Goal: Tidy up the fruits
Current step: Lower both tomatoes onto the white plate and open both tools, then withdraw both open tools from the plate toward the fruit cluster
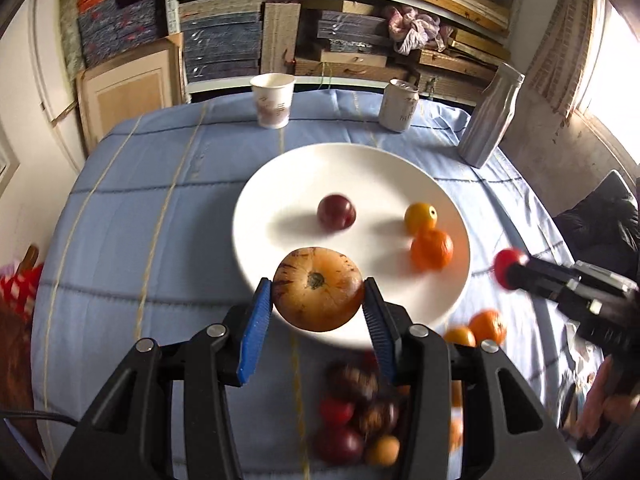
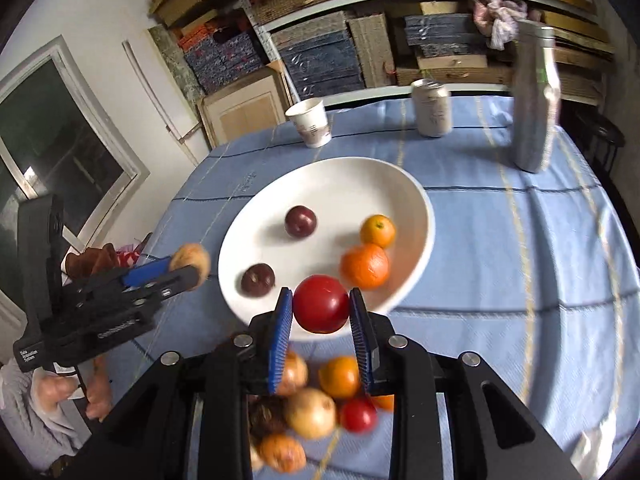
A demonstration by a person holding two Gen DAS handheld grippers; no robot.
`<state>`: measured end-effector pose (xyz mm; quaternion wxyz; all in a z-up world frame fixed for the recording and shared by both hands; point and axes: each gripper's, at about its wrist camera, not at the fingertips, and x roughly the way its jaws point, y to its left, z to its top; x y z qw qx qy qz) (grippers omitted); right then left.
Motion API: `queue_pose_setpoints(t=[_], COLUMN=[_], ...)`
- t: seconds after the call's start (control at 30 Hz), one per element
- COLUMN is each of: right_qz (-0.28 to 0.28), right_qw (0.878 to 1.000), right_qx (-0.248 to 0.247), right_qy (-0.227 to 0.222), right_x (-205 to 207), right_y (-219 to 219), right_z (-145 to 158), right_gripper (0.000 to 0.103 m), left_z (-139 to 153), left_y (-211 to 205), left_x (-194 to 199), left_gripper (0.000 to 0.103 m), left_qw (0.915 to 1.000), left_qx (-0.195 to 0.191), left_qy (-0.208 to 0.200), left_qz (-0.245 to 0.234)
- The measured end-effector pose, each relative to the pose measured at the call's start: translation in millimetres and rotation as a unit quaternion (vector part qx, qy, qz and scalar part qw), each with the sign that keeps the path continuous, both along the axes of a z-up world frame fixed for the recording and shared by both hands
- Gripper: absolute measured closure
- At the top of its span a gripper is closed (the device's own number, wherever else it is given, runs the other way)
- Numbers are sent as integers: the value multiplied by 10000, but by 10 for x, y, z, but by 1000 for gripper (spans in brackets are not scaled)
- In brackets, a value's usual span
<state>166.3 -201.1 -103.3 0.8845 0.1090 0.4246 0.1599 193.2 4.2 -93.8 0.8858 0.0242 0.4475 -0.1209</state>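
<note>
Left fingers (image 1: pixel 265 312): blue pads clamped on a tan, brown-streaked fruit (image 1: pixel 319 289), stem end facing the camera, held above the near rim of the plate.
Right fingers (image 2: pixel 281 320): clenched on a red fruit (image 2: pixel 321 303), lifted over the plate's near edge.
Left gripper (image 1: pixel 319 300): seen from the right wrist camera at far left, carried by a hand (image 2: pixel 96 392) in a grey sleeve.
Right gripper (image 2: pixel 321 312): seen from the left wrist camera at right, its red fruit at the tip.
Loose pile (image 2: pixel 312 412): blurred fruits on the blue cloth just near of the plate, below both grippers; tan, orange, red and dark ones lie together.
Plate (image 1: pixel 352 168): white, in the middle of the worktop (image 1: pixel 140 208); it holds dark plums (image 2: pixel 300 221) and, toward its right side, a small yellow-orange fruit (image 1: pixel 420 216) touching a larger orange (image 1: pixel 432 249).
Far edge: paper cup (image 1: pixel 273 100) at left, can (image 1: pixel 399 105) in the middle, silver bottle (image 1: pixel 490 116) at right, all upright.
</note>
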Motion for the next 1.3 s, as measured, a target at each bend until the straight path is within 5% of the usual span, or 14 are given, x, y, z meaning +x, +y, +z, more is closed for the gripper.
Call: queue_pose_setpoints(t=[0.5,0.7,0.8,1.0,1.13,1.3], right_qz=[478,430,320,-56,-389,-359], right_qw=[9968,9979,9990,9939,9957,9981], right_qx=[-423,-339,-271,-486,-504,-372], right_qy=[472,342,-149,-985,-674,343], right_x=[567,510,328,-367,-939,-1412], right_y=[544,515,387,91,-88,-116], right_z=[-541,-405,10,539,270,-216], right_gripper=[73,55,54,28,25,25], left_z=[-624,-563,-327,96,-90,-436], left_y=[85,116,184,457,502,400], left_x=[831,778,651,53,-492,-961], left_gripper=[57,44,37,24,24,23], left_qw=[9979,9981,9988,9981,9980,9978], left_qx=[20,-2,-28,-13,318,366], left_qy=[571,488,227,-231,-46,414], left_qz=[294,369,433,577,552,358])
